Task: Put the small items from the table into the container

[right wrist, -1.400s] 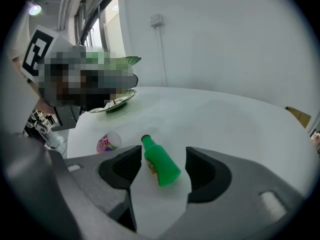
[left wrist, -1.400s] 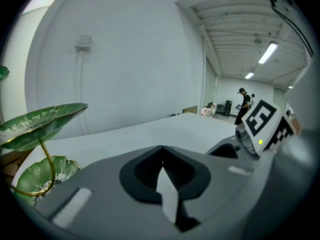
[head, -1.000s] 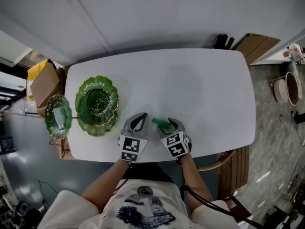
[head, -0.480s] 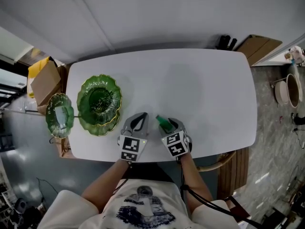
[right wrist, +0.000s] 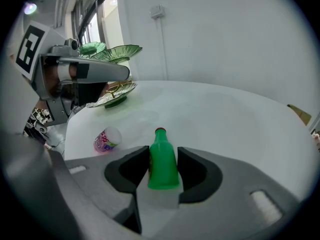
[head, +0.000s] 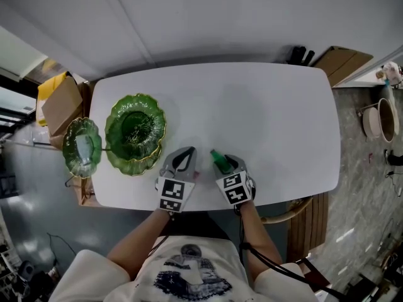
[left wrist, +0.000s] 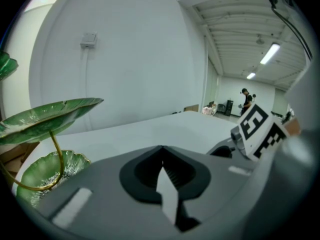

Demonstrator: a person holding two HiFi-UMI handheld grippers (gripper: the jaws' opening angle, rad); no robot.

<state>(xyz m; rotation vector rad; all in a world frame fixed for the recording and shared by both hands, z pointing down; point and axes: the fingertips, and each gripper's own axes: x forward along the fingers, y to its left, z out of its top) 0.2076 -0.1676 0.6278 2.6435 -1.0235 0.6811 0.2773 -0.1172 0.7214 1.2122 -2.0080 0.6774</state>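
I see one white table and two grippers. The right gripper is closing its jaws on the one green bottle, which lies on the table between them, and they touch both its sides. The left gripper is pressed together with nothing in it. One little pink cup lies on its side nearby. One stand holds three green leaf plates.

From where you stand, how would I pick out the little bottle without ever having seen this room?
Start at the white table, near edge, where the right gripper points. The green bottle sits between its closing jaws, pads at its sides. Unlike the pink-patterned cup beside it, it is solid green with a red cap.
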